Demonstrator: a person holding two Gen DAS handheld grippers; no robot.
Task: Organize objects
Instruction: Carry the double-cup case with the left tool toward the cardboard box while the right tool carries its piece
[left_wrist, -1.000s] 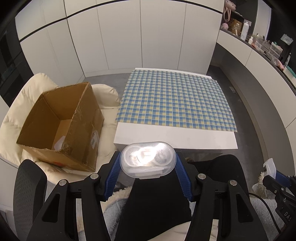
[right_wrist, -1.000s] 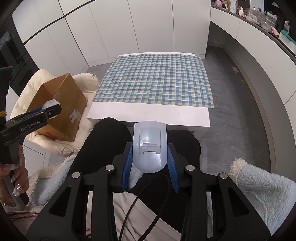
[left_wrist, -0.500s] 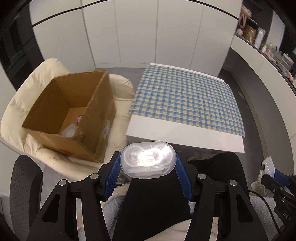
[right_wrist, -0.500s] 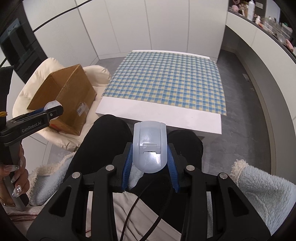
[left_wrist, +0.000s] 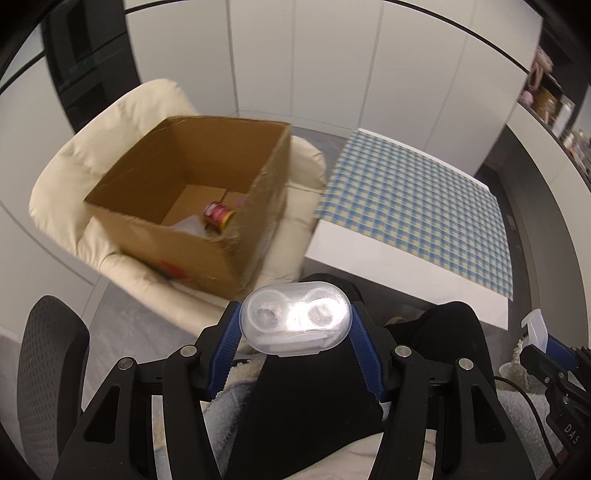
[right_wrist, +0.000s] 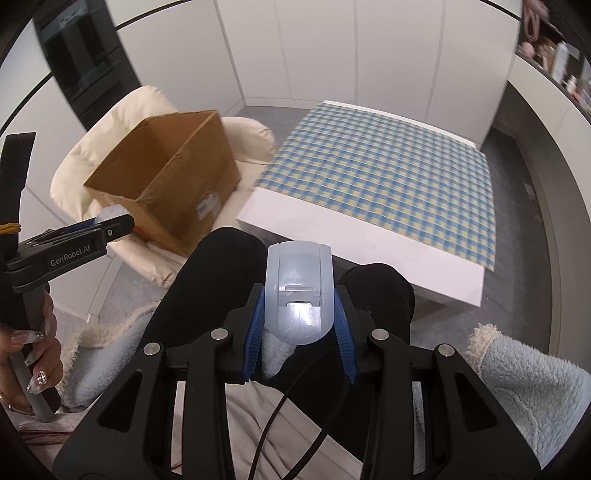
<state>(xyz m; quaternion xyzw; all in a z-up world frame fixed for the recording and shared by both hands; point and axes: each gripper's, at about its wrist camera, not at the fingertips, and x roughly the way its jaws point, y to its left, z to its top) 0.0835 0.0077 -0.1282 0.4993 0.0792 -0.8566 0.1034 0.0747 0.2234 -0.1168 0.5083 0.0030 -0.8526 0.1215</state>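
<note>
Fingers of the left gripper (left_wrist: 295, 325) are clamped on a clear oval plastic case with two round wells (left_wrist: 294, 318), and those of the right gripper (right_wrist: 298, 314) are pressed together on a pale blue rounded plastic box with a flip catch (right_wrist: 298, 295); both things hang above the person's black-trousered knees (right_wrist: 207, 280). Left of the knees an open brown cardboard box (left_wrist: 207, 206) sits on a cream padded armchair (left_wrist: 122, 122); inside lie a red and yellow can (left_wrist: 219, 215) on its side and something pale, too blurred to name. Ahead to the right stands a low white worktop (left_wrist: 388, 266) under a blue and yellow checked cloth (left_wrist: 417, 199), with nothing on it. A black mesh chair back (left_wrist: 48, 369) edges the lower left.

Against the earlier frames, both views have swung left: the box now sits nearer the middle and its inside shows more, while the grips are unchanged.

Grey floor (right_wrist: 517, 177) lies open beyond the worktop's right edge, and the armchair's arm nearly meets the worktop's near left corner
</note>
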